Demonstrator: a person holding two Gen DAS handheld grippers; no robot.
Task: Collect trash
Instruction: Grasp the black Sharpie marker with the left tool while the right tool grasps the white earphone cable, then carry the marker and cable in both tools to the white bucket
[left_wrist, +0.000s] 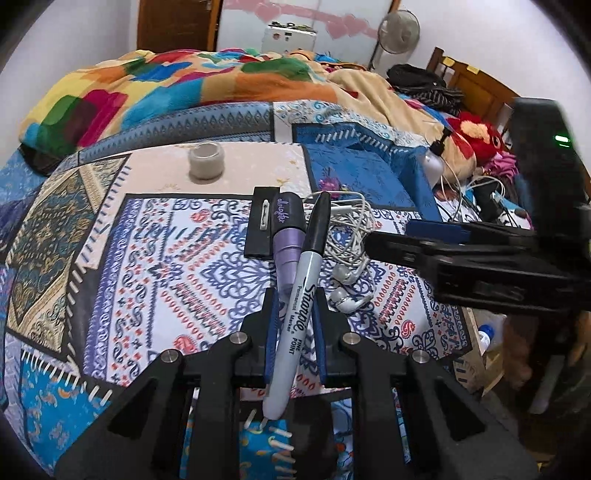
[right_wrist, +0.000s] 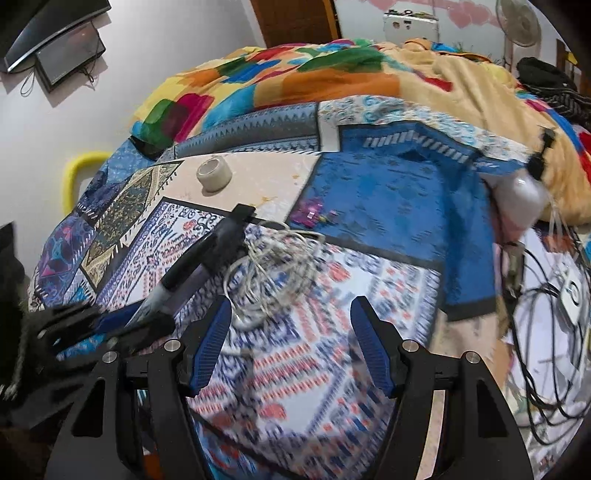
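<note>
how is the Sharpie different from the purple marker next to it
The Sharpie is slim, with a grey barrel and black cap; the purple marker is thicker, with a lilac barrel and dark purple cap. The Sharpie sits between the left gripper's closed pads, while the purple marker lies free on the quilt, partly on a black case. Both are capped, lying side by side, caps pointing away.

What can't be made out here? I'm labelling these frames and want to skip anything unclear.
- Sharpie marker, left wrist view: its lower barrel hides behind the left tongs.
- Earphone cable, right wrist view: motion blur smears the tangle.
- Purple pen, left wrist view: the Sharpie covers its tip.
- Black cables, right wrist view: cut off by the frame edge.
</note>
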